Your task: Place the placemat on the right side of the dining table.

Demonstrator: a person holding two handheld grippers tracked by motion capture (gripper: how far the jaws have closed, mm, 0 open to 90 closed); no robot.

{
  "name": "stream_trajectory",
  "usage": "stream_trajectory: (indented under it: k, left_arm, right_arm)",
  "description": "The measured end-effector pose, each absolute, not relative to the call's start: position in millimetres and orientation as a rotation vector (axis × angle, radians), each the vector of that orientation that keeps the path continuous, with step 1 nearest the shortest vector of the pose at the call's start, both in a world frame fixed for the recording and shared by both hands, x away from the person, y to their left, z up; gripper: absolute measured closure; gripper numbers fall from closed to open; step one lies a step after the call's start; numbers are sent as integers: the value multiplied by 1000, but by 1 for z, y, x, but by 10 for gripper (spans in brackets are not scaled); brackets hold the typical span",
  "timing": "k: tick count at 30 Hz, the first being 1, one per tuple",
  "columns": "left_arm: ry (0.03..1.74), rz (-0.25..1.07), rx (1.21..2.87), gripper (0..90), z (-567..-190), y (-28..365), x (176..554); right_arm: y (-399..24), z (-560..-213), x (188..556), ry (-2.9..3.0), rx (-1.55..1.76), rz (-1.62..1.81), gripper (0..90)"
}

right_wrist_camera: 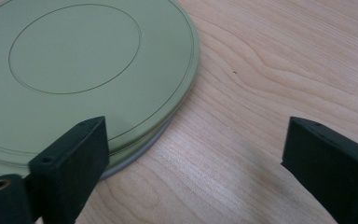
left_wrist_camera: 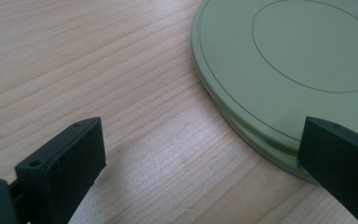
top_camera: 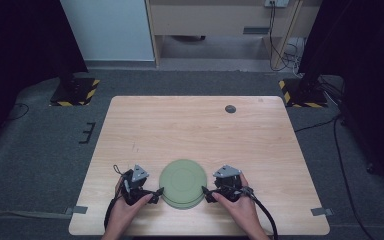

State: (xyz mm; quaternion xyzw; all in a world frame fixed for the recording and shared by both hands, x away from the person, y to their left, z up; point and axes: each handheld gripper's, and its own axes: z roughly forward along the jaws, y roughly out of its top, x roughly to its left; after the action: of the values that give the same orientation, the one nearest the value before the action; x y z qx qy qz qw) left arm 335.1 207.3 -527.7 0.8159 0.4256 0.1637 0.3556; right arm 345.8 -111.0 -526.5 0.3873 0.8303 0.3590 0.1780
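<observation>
A stack of round olive-green plates [top_camera: 181,182] lies near the table's front edge, between my two grippers. My left gripper [top_camera: 157,195] is at the stack's left rim and stands open. In the left gripper view the plates [left_wrist_camera: 289,60] fill the upper right, and my left gripper [left_wrist_camera: 200,154] has its right jaw over the rim and its left jaw over bare wood. My right gripper [top_camera: 206,195] is open at the stack's right rim. In the right gripper view the plates [right_wrist_camera: 74,60] lie upper left, and my right gripper [right_wrist_camera: 196,154] has its left jaw over their edge.
The light wooden table [top_camera: 200,130] stretches away behind the plates. A small dark round disc [top_camera: 230,108] lies near its far edge. Two stand bases with black-and-yellow stripes [top_camera: 75,92] [top_camera: 302,92] sit on the grey floor beyond the far corners.
</observation>
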Motion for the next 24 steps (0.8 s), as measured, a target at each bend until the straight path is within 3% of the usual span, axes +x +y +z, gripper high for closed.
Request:
stream_trajectory:
  k: [24]
  left_arm:
    - [1105,460,2118,11,-527,201,335]
  right_arm:
    - [-107,-526,343,2350,1083,994,70]
